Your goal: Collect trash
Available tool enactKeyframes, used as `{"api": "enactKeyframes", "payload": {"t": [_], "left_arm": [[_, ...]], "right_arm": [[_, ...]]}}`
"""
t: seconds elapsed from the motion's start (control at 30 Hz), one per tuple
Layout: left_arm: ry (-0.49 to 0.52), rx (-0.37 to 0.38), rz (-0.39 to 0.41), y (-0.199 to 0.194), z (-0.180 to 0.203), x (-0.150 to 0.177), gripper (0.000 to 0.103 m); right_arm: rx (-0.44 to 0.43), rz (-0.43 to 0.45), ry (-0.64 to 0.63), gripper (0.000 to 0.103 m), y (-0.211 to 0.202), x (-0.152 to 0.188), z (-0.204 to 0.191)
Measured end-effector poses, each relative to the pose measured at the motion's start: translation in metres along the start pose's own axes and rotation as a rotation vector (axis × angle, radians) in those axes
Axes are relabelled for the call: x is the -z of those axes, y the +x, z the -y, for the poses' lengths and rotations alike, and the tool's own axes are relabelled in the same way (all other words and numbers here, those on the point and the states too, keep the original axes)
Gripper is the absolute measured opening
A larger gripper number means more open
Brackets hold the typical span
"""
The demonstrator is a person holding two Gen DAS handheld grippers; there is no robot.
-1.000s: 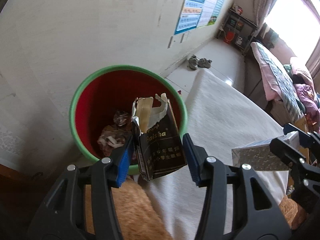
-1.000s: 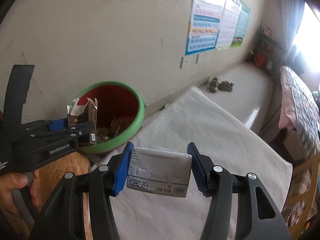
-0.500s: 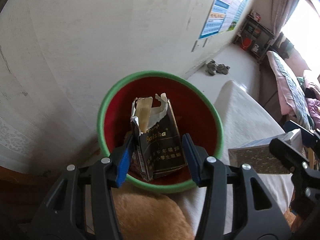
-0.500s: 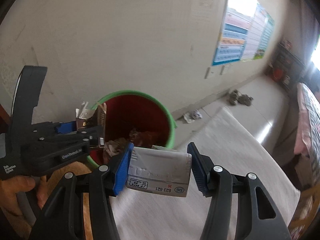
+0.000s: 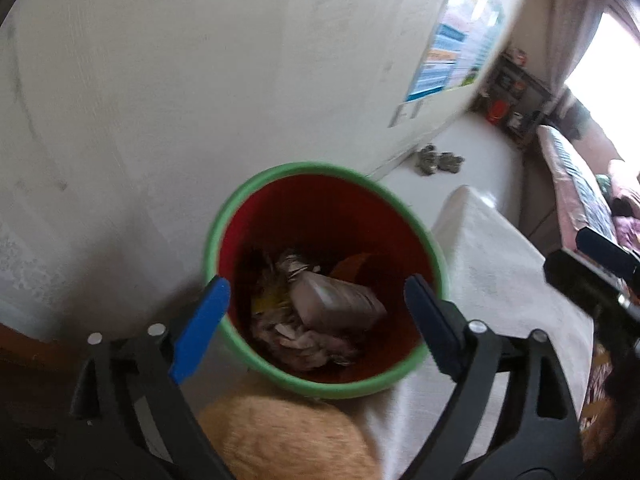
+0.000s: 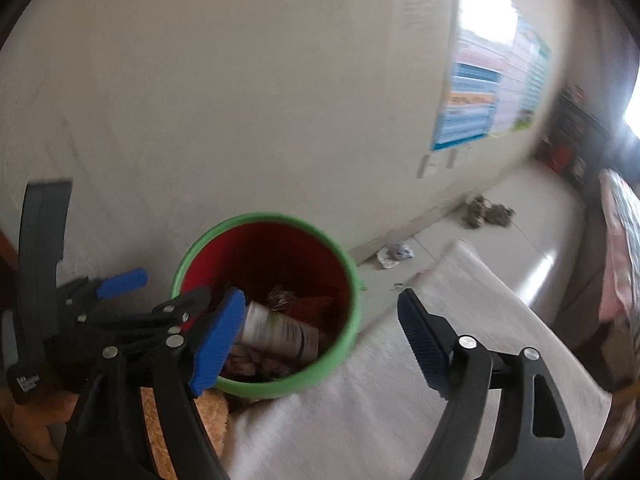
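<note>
A red bin with a green rim (image 5: 224, 216) stands against the wall, right under both grippers. In it a grey-white carton (image 5: 332, 304) lies on its side on crumpled trash; the right wrist view shows the same carton (image 6: 280, 332) inside the bin's rim (image 6: 352, 272). My left gripper (image 5: 316, 320) hangs over the bin's mouth with its jaws opening wide and nothing between them. My right gripper (image 6: 322, 340) is over the bin's right side, its jaws also opening and holding nothing. The left gripper (image 6: 156, 292) shows at the left of the right wrist view, the right gripper (image 5: 592, 268) at the left wrist view's right edge.
A white cloth-covered surface (image 5: 500, 280) runs to the right of the bin. An orange furry cushion (image 5: 288, 436) lies just below it. On the floor by the wall are a pair of shoes (image 5: 436, 160) and a crumpled scrap (image 6: 394, 254). A bed (image 5: 572, 184) stands far right.
Both grippers moved over the bin and opened. The dark packet left the left gripper and the white carton left the right; the carton now lies in the bin.
</note>
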State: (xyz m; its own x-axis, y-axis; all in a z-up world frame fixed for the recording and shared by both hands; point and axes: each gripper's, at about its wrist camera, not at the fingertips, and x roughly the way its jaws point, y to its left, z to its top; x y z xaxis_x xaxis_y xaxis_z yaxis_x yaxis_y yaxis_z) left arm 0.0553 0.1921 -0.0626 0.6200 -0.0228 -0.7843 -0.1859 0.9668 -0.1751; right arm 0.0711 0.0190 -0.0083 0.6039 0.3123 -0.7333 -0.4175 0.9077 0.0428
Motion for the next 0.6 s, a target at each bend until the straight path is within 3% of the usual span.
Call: {"api": "enactKeyframes", "payload": {"t": [0.2,0.4,0.6], "left_arm": [[0.119,0.109,0.108,-0.029,0.074,0.001,0.097],[0.262,0.172,0.242,-0.061,0.155,0.0,0.097],[0.319,0.199,0.34,-0.088,0.206,0.01,0.097]], "right_arm": [[0.158,0.063,0.174,0.096,-0.057,0.018,0.073],[0.357,0.146,0.276,0.096,-0.122,0.045,0.131],[0.497,0.345,0.299,0.096,-0.179,0.071,0.154]]}}
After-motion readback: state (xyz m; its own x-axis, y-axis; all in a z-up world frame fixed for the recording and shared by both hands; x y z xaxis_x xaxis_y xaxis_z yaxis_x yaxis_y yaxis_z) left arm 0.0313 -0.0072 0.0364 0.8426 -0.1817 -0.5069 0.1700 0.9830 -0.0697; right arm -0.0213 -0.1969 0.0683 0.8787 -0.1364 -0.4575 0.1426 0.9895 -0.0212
